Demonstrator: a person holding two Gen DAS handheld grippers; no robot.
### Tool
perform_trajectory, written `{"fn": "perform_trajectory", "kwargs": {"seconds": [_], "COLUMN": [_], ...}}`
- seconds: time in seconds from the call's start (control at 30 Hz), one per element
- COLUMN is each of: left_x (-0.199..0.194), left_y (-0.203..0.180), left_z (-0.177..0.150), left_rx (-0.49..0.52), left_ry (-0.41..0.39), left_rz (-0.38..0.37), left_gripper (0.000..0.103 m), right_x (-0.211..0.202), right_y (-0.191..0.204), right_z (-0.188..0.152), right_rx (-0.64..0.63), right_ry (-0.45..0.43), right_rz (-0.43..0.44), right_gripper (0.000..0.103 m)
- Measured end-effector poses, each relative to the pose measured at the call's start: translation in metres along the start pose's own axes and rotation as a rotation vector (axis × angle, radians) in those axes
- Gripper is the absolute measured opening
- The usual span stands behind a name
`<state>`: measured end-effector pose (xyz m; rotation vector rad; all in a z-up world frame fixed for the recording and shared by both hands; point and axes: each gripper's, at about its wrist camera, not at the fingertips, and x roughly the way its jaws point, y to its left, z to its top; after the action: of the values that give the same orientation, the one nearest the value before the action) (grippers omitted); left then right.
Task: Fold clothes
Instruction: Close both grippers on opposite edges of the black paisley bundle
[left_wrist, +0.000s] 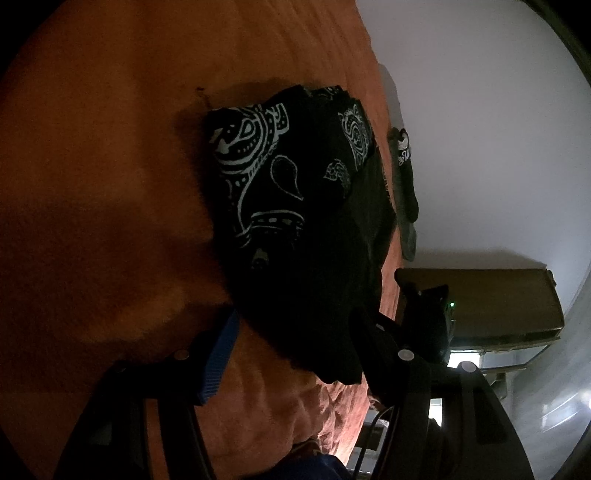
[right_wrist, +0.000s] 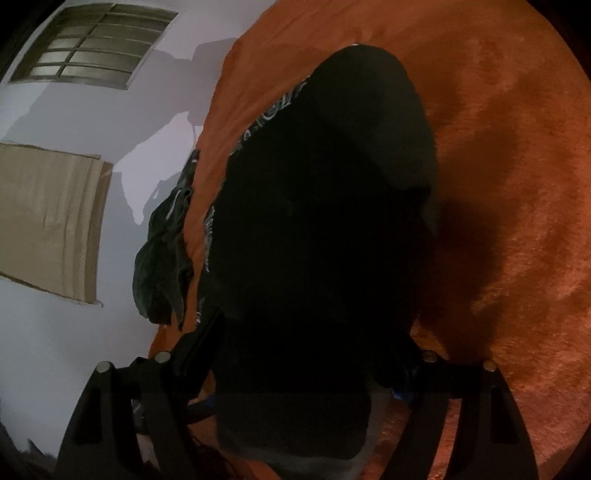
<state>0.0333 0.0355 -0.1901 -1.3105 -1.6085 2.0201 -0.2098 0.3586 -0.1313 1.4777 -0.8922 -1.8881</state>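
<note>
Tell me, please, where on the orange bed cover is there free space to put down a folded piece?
The orange cover is bare on the side of the black paisley garment away from the wall. It is crowded along the wall edge, where a dark crumpled garment lies beside the black one.

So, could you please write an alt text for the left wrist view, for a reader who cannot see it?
A black garment with a white paisley print lies in a dim heap on an orange blanket, its near edge between the fingers of the left gripper, whose jaws stand apart. Beyond the bed's edge, another dark garment hangs before a pale wall.
</note>
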Motion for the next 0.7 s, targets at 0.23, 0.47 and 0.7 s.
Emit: {"fn": "perform_trajectory", "kwargs": {"seconds": [0.23,0.47,0.7], "left_x": [-0.006,-0.004,-0.002], "left_y": [0.006,0.005,0.001], "left_z": [-0.002,-0.001,0.004], "left_rx": [-0.021,-0.020,-0.027], "left_ry": [-0.005,-0.006,-0.006], "left_rz": [-0.012,-0.006,-0.001], "left_gripper": [0.063,0.063,0.063], "right_x": [0.008,0.010,0.016], "right_y": [-0.004,-0.004,-0.019], "right_z": [-0.031,-0.021,0.010], "right_rx": [0.045,0.076,0.115], "right_ry": [0.009,0.000,0.031], "right_rz": [0.016,0.042,0.050], "right_gripper": [0.078,0.073,0.071]}}
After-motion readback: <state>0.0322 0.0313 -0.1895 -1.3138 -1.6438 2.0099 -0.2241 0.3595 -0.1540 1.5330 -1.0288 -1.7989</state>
